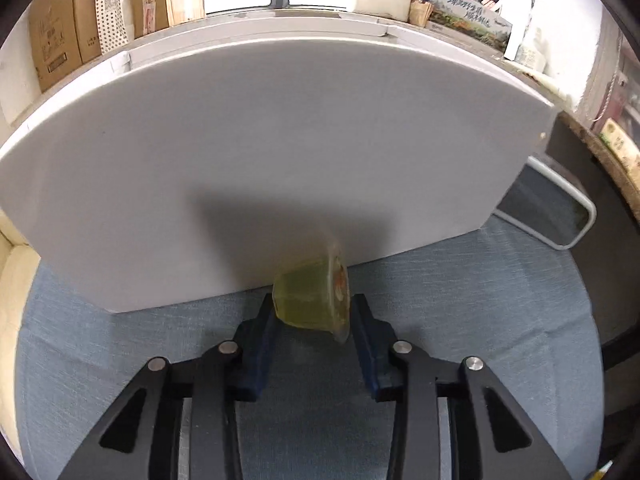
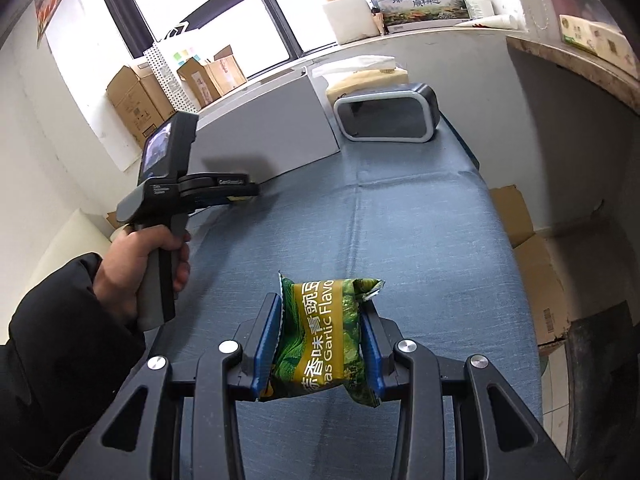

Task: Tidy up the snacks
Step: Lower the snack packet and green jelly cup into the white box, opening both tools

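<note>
Left wrist view: the left gripper [image 1: 312,312] pinches a yellow jelly cup [image 1: 311,300] on its side, low over the blue cloth [image 1: 440,300] just before a grey board [image 1: 260,152]. Right wrist view: the right gripper [image 2: 320,340] clamps a green pea packet [image 2: 324,336] above the cloth, with a basket [image 2: 386,114] at the far end.

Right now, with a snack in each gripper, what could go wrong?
1. The jelly cup sits tilted at the left gripper's fingertips, so it could slip out.
2. It is close to the white board and could bump it.
3. The right gripper squeezes the green pea packet, which may get crushed.
</note>
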### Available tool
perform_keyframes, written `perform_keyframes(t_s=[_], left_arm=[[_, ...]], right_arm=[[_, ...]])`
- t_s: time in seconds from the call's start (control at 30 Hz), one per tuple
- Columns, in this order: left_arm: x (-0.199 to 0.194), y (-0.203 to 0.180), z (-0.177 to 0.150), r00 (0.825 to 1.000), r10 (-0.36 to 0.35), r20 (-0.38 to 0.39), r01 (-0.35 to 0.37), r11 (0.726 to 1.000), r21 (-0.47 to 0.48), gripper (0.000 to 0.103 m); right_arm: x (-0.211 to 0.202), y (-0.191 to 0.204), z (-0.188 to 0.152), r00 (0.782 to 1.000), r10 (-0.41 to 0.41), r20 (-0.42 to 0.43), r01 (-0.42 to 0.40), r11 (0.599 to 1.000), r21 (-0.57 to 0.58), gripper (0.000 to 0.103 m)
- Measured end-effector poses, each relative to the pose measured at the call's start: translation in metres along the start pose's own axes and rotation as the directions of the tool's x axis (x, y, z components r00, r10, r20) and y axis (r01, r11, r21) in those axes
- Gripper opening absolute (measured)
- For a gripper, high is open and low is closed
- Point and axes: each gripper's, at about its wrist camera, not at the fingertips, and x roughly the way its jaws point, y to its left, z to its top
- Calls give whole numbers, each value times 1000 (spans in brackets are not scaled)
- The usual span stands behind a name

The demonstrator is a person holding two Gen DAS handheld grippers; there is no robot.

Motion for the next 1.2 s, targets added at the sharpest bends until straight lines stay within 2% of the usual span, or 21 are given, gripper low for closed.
perform_keyframes(t_s=[0.3,0.53,0.6,0.7,0.83,0.93,1.1,1.2], left_arm=[[-42,12,-21,993,-104,50,103,994,36,33],[-97,33,-25,978,-178,108,170,982,79,33],[-121,41,-21,974,-171,152,157,983,99,33],[-142,50,-10,963,-182,200,164,981,104,33],[-159,75,20,952,-161,259,145,986,79,33],[-161,86,46,946,-149,287,134,988,72,33],[-144,101,82,953,-122,279,104,992,77,33],[-125,105,93,961,-104,256,88,993,73,33]], right_arm=[[12,17,15,1000,18,-6,-18,998,-55,41],[34,46,65,999,47,26,-44,991,-124,41],[37,59,83,998,43,51,-34,986,-161,41],[48,75,115,995,65,70,-51,982,-183,41],[71,97,159,994,58,89,-37,973,-227,41],[90,108,197,993,75,93,-53,974,-219,41],[141,116,246,997,37,68,-22,976,-218,41],[169,111,259,1000,-9,30,15,976,-216,41]])
